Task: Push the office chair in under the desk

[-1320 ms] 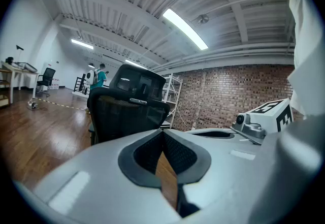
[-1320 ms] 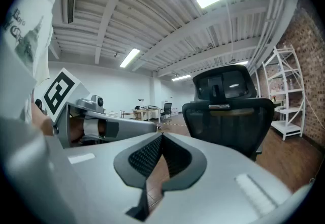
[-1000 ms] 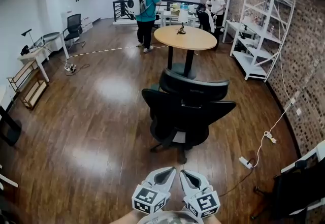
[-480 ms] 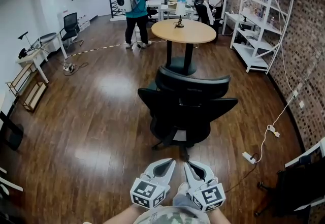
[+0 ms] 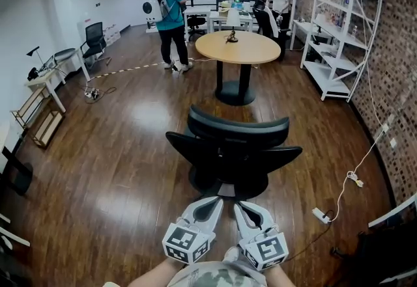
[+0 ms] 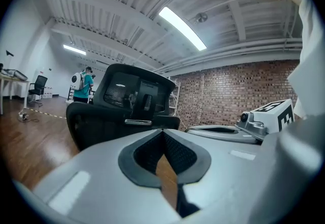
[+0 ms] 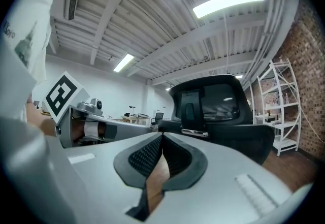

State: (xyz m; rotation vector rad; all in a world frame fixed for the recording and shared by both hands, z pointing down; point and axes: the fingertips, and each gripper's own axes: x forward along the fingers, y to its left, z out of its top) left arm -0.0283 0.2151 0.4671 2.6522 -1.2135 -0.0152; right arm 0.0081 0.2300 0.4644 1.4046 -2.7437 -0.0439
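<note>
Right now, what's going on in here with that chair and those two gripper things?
A person holds the left gripper and right gripper side by side, both shut and empty, just behind the back of a black office chair. The chair stands on open wood floor, well short of the round table ahead, so it is not pushed in yet. A bystander in a teal shirt stands beyond the table.

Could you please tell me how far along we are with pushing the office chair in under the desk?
Done: nothing that shows; the office chair stands out on the floor, well short of the round desk. In hand: the left hand-held gripper and right hand-held gripper, both shut and empty, sit side by side just behind the chair; contact is unclear. Left: the whole push to the desk.
</note>
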